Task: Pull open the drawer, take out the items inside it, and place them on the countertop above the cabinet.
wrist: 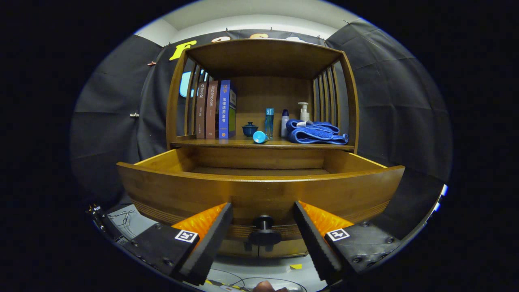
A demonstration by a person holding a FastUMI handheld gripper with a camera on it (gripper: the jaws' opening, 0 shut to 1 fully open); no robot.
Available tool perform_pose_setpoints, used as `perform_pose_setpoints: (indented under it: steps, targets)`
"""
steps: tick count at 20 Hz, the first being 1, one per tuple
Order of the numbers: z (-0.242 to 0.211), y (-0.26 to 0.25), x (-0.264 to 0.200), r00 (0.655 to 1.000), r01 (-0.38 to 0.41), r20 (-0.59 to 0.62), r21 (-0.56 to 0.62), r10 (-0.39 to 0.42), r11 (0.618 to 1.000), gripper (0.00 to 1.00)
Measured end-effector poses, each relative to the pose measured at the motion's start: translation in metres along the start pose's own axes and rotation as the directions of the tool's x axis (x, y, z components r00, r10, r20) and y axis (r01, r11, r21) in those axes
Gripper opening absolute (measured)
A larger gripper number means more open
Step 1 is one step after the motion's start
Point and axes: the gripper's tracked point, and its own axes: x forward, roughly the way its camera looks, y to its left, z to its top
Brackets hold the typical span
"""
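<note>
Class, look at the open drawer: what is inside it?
The drawer is pulled out, knob between the open tool's fingers. Its back wall and a strip of bare floor show; the front panel hides the nearer floor, so items there cannot be ruled out.

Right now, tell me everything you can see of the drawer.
The drawer is brown wood with a plain front panel and a dark round knob low at its centre. It stands pulled well out from under the cabinet's countertop. Its side walls and part of its floor show; no items are visible inside, though the front panel hides the near floor. The gripper is open, its fingers either side of the knob, not touching it.
</note>
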Motion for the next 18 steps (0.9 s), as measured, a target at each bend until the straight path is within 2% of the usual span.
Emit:
perform_pose_setpoints:
  steps: [18]
  targets:
    - [0.021,0.006,0.102,0.999,0.031,0.039,-0.027,-0.030,0.999,1.00]
